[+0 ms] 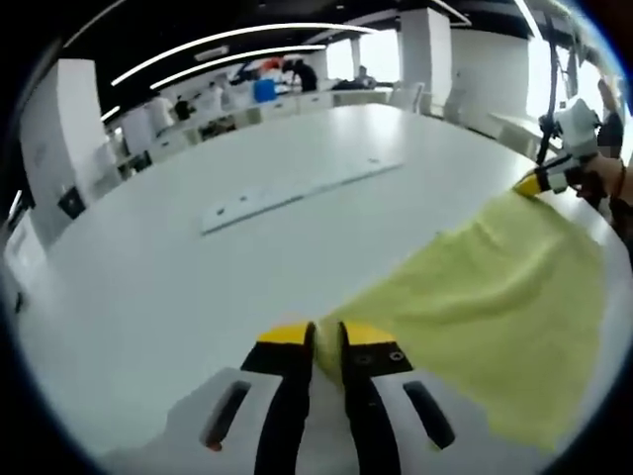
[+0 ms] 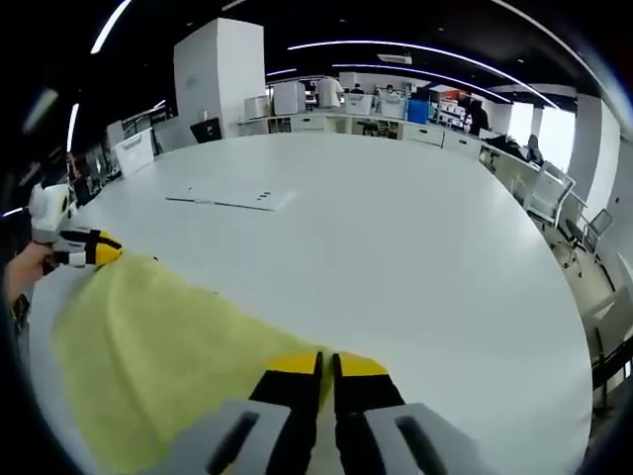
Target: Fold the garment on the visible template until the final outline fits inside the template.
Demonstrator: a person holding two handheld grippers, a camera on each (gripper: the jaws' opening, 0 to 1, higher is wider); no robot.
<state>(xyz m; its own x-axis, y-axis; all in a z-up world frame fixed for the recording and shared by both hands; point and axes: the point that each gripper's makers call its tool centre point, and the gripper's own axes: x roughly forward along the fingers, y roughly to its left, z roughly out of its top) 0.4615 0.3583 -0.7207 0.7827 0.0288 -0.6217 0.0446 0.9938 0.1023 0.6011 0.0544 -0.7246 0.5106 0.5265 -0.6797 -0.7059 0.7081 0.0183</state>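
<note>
A pale yellow garment (image 1: 495, 307) lies stretched over the white table (image 1: 247, 277) between the two grippers. My left gripper (image 1: 327, 341) is shut on one corner of it, the cloth pinched between its yellow-tipped jaws. In the left gripper view the right gripper (image 1: 542, 181) holds the far corner at the right, with a hand behind it. In the right gripper view my right gripper (image 2: 326, 368) is shut on a corner of the garment (image 2: 148, 346), and the left gripper (image 2: 94, 249) grips the opposite corner at the far left. A flat white template sheet (image 1: 297, 193) lies farther out on the table, apart from the cloth; the same template (image 2: 232, 200) is also in the right gripper view.
The big white table has a curved edge (image 2: 554, 297) with office chairs (image 2: 554, 203) beyond it. Desks, white pillars (image 2: 218, 69) and people stand far behind.
</note>
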